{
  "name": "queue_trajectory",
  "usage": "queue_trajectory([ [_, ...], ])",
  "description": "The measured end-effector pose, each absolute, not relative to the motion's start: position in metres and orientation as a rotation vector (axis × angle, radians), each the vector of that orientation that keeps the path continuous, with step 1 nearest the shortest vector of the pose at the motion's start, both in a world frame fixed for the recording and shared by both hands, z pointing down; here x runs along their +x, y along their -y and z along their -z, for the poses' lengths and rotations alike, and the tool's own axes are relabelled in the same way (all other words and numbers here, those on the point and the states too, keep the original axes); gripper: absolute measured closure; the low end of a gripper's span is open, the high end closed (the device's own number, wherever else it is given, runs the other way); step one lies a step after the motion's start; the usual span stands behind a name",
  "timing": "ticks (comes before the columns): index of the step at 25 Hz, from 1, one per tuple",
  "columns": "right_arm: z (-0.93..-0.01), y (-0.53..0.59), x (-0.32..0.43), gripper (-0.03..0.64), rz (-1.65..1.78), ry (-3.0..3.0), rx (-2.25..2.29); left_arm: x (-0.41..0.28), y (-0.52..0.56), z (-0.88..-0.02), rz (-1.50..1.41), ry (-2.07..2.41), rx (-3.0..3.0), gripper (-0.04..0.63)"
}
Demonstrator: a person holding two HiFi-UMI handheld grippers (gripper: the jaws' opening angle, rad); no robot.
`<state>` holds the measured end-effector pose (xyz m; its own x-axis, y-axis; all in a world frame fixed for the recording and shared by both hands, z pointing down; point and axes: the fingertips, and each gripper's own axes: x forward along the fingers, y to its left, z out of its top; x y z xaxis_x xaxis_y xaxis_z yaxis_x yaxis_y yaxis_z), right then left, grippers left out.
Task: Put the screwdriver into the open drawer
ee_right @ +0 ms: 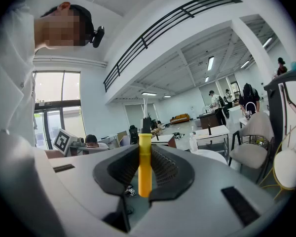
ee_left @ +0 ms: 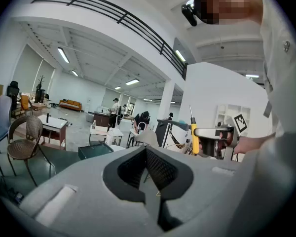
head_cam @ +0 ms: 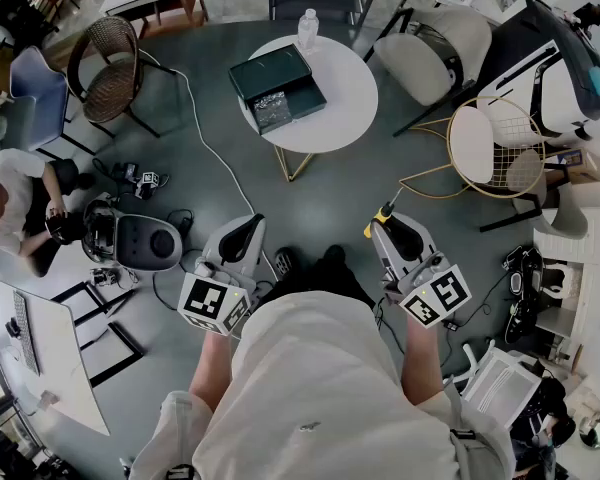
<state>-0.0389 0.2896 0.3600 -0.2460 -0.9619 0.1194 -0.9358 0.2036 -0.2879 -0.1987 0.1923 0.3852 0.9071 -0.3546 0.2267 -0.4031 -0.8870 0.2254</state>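
The person wears a white shirt point(head_cam: 320, 388). The left gripper point(head_cam: 246, 226) and right gripper point(head_cam: 392, 226) are grey, each with black-and-white square markers point(head_cam: 212, 301).

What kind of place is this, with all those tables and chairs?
Probably a big open office or workshop. There is a round white table with chairs around it, a balcony railing high above, and a long cable trailing across the gray floor.
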Motion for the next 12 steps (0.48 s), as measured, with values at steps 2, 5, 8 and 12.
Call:
queue_trajectory([
  [2, -0.3563, -0.2891, -0.0383, 0.537, 0.454, -2.375, -1.878, -0.1999, -0.1935, -0.3828, -0.25, 0.57, 2.805, 0.586],
  [5, -0.3538, -0.2872, -0.0399, 0.537, 0.441, -2.387, -1.875, -0.2016, -0.1951, -0.3815, -0.238, 0.569, 2.809, 0.586],
  [8, -0.3542, -0.2861, -0.0449, 0.537, 0.443, -2.394, -1.865, -0.206, -0.1962, -0.3837, -0.245, 0.57, 2.81, 0.586],
  [12, -0.3519, -0.2863, -0.0457, 0.537, 0.446, -2.39, -1.87, -0.2064, -0.1972, -0.3834, -0.25, 0.564, 2.804, 0.586],
])
